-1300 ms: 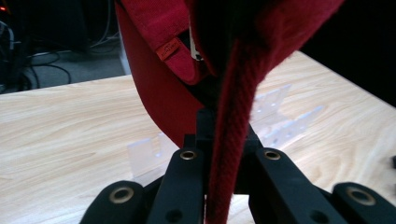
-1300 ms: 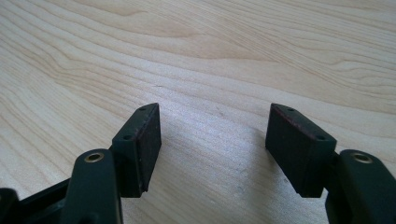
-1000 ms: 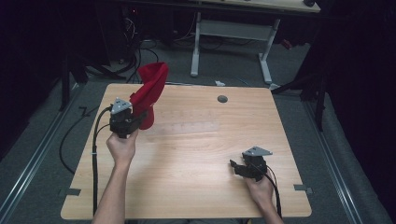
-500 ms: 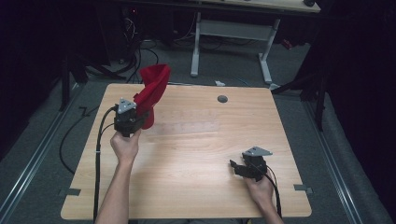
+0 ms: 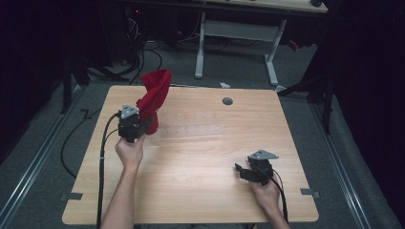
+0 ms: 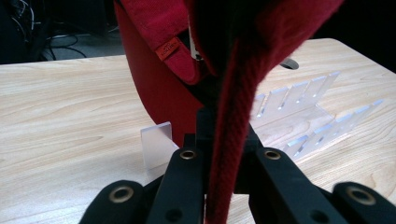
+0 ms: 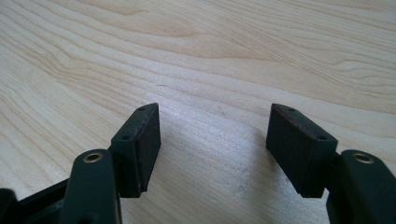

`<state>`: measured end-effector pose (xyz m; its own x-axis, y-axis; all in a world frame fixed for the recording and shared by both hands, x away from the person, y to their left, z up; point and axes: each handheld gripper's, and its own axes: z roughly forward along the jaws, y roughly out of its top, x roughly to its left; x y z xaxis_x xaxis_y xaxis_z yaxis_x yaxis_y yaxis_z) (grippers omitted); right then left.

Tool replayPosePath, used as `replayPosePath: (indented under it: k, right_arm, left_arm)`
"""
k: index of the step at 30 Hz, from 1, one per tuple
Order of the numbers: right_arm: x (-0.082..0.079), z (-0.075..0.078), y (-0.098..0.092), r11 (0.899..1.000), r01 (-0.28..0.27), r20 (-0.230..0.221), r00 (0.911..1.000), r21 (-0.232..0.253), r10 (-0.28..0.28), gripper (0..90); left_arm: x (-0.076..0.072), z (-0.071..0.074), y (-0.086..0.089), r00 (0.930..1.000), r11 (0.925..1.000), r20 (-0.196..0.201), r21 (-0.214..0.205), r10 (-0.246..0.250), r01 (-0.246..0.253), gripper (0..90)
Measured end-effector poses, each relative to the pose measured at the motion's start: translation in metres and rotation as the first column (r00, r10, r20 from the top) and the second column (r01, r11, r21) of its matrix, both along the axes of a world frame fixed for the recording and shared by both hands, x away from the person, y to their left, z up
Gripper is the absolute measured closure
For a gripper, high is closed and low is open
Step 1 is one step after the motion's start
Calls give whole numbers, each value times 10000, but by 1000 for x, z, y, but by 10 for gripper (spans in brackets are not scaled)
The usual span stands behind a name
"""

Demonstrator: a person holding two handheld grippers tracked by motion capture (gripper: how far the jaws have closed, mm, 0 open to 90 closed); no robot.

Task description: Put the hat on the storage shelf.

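Black grippers [image 5: 143, 125], brass-ringed screw holes, grey three-cornered plates, black cables.

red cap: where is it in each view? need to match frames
High view: the red cap stands up at the table's far left, clamped by the left gripper.
Left gripper view: red cap across top and centre, its brim edge running down between the jaws.
Right gripper view: not in it; bare tabletop past open jaws.
Shared landmark: the clear acrylic rack beside the cap.

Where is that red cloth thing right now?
In the high view the red cloth is at the table's far-left corner, held up off the wood by the left gripper, beside a clear plastic rack.
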<state>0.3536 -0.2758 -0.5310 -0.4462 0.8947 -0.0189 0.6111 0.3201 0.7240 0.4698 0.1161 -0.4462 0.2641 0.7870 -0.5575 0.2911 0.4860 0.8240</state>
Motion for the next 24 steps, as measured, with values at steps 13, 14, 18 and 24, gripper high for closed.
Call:
replayPosePath:
  k: [13, 14, 18, 24]
  right_arm:
    - [0, 0, 0, 10000, 0, -10, 10000, -2, 0, 354]
    - [0, 0, 0, 10000, 0, -10, 10000, -2, 0, 354]
    - [0, 0, 0, 10000, -2, -10, 10000, -1, 2, 354]
    - [0, 0, 0, 10000, -3, -12, 10000, -3, 3, 353]
  left_arm:
    - [-2, -12, 1, 9995, 9997, -323, -238, 43, -51, 849]
    - [-3, -13, 1, 9993, 9998, -375, -206, 20, -28, 848]
    - [-7, -17, 1, 9991, 9998, -424, -163, -76, 69, 844]
    - [-13, -22, -1, 9985, 9999, -533, -80, -121, 117, 830]
